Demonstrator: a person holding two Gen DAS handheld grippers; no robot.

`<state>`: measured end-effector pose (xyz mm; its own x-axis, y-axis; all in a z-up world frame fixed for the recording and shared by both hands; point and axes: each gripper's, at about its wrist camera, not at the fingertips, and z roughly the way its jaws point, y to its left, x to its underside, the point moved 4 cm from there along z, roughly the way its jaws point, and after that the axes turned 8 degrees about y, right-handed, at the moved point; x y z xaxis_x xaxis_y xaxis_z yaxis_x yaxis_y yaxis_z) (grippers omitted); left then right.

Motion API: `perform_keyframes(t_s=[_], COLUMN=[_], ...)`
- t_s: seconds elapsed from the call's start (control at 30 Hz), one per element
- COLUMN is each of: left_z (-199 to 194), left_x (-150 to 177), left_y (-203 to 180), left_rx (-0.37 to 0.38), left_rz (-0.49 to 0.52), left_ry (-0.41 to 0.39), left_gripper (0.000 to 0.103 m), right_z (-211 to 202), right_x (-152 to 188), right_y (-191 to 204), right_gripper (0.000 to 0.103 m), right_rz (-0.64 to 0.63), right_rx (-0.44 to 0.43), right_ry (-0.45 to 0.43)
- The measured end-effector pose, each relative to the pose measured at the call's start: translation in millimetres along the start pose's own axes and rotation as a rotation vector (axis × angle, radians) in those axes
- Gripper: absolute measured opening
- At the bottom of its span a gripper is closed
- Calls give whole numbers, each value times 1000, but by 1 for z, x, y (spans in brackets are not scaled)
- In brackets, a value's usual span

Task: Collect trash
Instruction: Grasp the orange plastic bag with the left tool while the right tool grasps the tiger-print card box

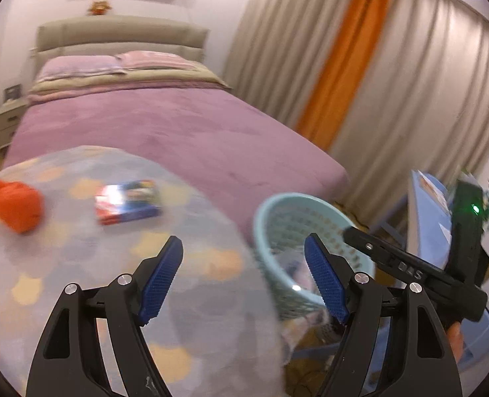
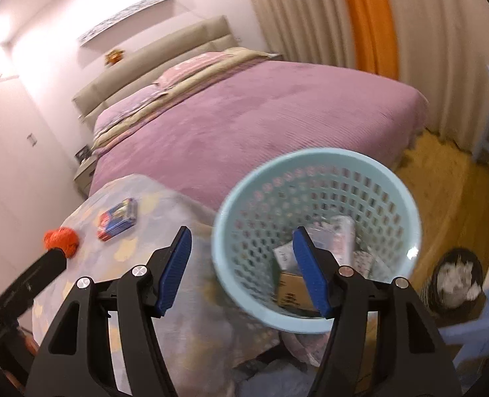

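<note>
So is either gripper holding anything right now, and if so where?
Nothing is held: the left gripper and right gripper both stand open and empty.

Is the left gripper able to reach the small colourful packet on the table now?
Probably yes: the left gripper is open and empty, and the packet lies ahead on the patterned cloth with nothing between.

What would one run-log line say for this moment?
left hand-held gripper: open, empty | right hand-held gripper: open, empty | light-blue perforated plastic basket: holds trash
</note>
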<state>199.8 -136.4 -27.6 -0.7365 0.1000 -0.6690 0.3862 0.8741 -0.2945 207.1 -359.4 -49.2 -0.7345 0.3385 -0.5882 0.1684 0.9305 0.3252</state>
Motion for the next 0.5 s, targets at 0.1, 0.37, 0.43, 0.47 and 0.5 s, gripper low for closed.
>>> perform_keyframes(t_s=[0.1, 0.37, 0.43, 0.47, 0.5], left_z=[-18, -41, -38, -36, -32], left_x=[-5, -9, -8, -7, -6], left_y=[38, 156, 193, 204, 220], left_rx=[-70, -195, -258, -279, -302], left_rz=[-70, -342, -417, -438, -467], left_ry=[-38, -70, -59, -51, -39], left_gripper=[82, 88, 88, 88, 87], right_z=[6, 41, 54, 60, 66], right_x=[1, -3, -9, -10, -12], right_y=[30, 103, 121, 129, 134], right_gripper=[60, 60, 60, 60, 60], right_rz=[-68, -201, -243, -252, -261], right_rx=[-15, -115, -111, -115, -119], right_ry=[3, 44, 38, 43, 48])
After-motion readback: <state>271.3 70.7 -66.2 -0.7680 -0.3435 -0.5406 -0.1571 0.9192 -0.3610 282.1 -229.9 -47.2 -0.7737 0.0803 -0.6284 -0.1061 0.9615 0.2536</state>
